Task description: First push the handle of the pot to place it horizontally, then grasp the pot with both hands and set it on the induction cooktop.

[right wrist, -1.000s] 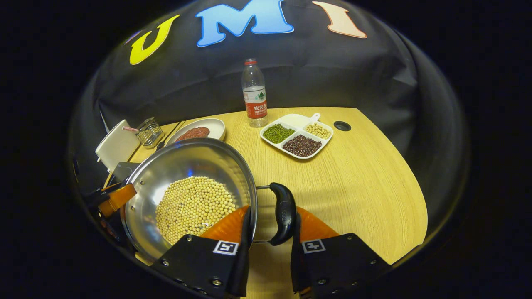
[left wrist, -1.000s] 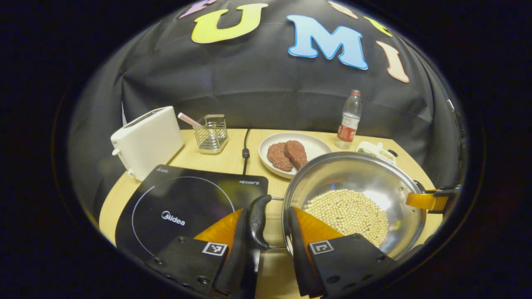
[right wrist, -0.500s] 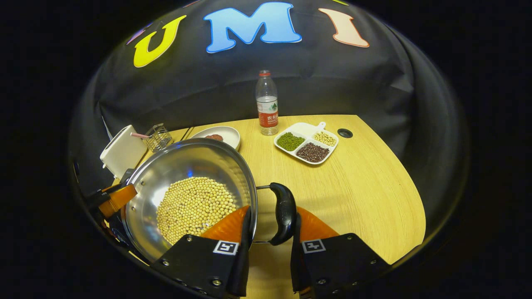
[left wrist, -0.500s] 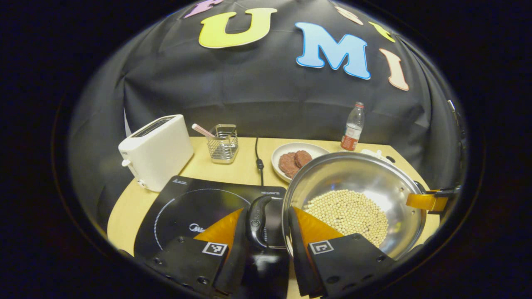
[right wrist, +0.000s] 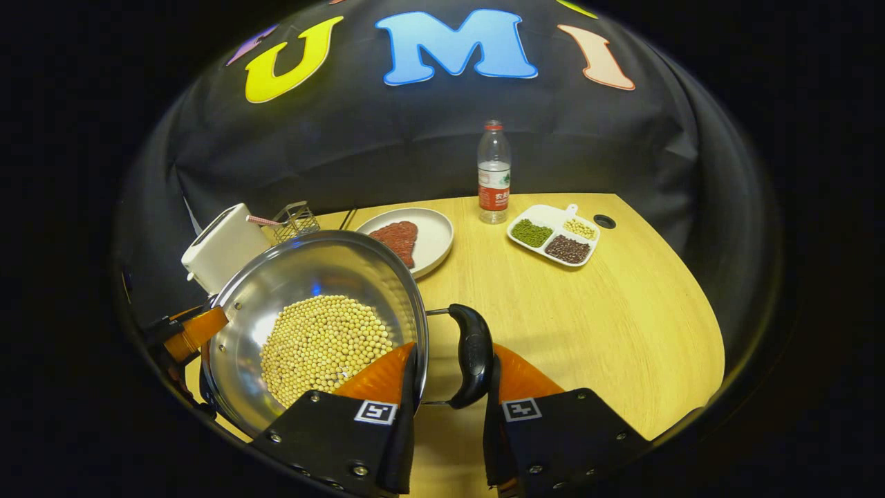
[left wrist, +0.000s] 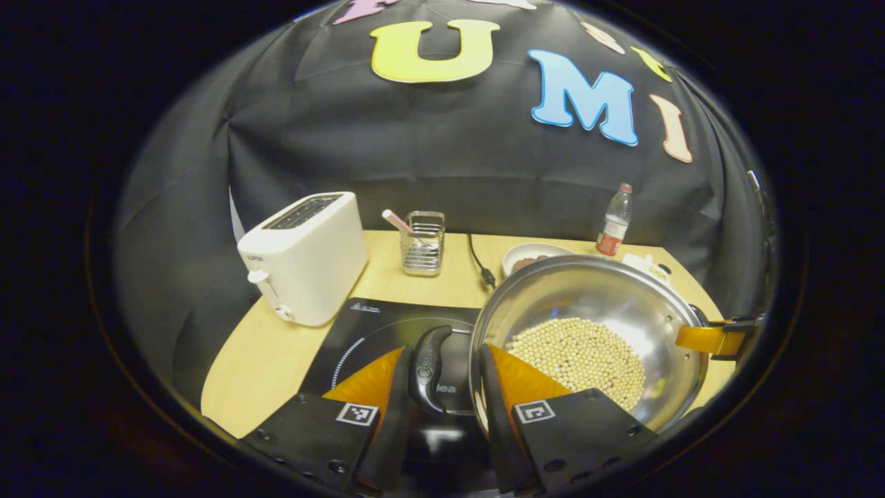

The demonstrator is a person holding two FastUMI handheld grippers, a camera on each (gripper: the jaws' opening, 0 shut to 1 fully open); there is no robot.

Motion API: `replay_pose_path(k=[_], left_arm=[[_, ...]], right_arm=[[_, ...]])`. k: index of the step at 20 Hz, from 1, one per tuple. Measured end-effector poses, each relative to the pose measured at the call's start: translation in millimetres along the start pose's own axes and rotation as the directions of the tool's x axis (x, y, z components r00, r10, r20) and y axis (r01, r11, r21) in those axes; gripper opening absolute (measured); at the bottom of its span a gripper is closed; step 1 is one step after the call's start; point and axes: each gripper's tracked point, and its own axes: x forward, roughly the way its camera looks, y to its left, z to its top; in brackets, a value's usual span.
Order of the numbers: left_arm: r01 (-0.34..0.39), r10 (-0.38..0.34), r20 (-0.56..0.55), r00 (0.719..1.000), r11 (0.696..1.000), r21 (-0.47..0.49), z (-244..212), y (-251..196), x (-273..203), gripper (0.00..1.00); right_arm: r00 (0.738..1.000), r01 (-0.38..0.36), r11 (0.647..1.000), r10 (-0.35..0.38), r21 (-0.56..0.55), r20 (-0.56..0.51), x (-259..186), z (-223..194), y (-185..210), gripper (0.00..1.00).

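A steel pot (left wrist: 608, 297) holding yellow beans (left wrist: 577, 353) hangs in the air between both grippers. In the left gripper view my left gripper (left wrist: 442, 377) is shut on the pot's black left handle (left wrist: 429, 363), one finger outside it and one inside the rim. The black induction cooktop (left wrist: 373, 321) lies just below and behind that handle. The right gripper's orange finger (left wrist: 709, 337) shows at the pot's far rim. In the right gripper view my right gripper (right wrist: 449, 370) is shut on the pot's other black handle (right wrist: 473, 354), and the pot (right wrist: 311, 277) stands to its left.
A white toaster (left wrist: 304, 256) and a wire basket (left wrist: 423, 242) stand behind the cooktop, with the power cord (left wrist: 479, 263) beside them. A plate of meat patties (right wrist: 432, 235), a water bottle (right wrist: 494, 173) and a divided bean tray (right wrist: 553, 235) sit farther back on the wooden table (right wrist: 622, 325).
Both grippers have carried the pot to the left; its left handle now hangs over the cooktop, and the toaster has come nearer. Both grips are unchanged.
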Motion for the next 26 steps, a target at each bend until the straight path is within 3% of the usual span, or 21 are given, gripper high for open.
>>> replay_pose_path(k=[2, 15, 20, 21, 22, 23, 25, 26], left_arm=[[-0.001, 0.001, 0.004, 1.0, 1.0, 0.002, 2, 18, -3, 0.54], [-0.018, 0.018, -0.005, 1.0, 1.0, 0.008, -1, 120, 6, 0.57], [-0.019, 0.019, -0.012, 1.0, 1.0, -0.004, -2, 145, 15, 0.54], [-0.018, 0.018, -0.016, 1.0, 1.0, -0.009, -3, 148, 17, 0.58], [-0.015, 0.015, -0.016, 1.0, 1.0, -0.009, -2, 149, 18, 0.54], [-0.011, 0.011, -0.01, 1.0, 1.0, -0.01, -2, 150, 19, 0.54], [-0.004, 0.004, 0.004, 1.0, 1.0, -0.019, -1, 152, 19, 0.63], [-0.016, 0.016, 0.013, 1.0, 1.0, -0.019, -2, 154, 21, 0.58]], right_arm=[[1.0, 0.0, 1.0, 0.0, 0.003, 0.004, -1, -3, 17, 0.41], [1.0, -0.01, 1.0, 0.01, 0.019, -0.012, 8, -20, 113, 0.41], [1.0, -0.018, 0.999, 0.018, 0.032, 0.002, 16, -18, 135, 0.41], [1.0, -0.021, 0.999, 0.021, 0.032, 0.001, 17, -18, 137, 0.41], [1.0, -0.023, 0.999, 0.023, 0.035, -0.002, 18, -18, 138, 0.41], [1.0, -0.026, 0.999, 0.026, 0.036, 0.0, 19, -17, 138, 0.34], [0.999, -0.048, 0.998, 0.048, 0.033, 0.006, 19, -16, 141, 0.49], [0.998, -0.066, 0.998, 0.065, 0.024, 0.022, 17, -12, 143, 0.53]])
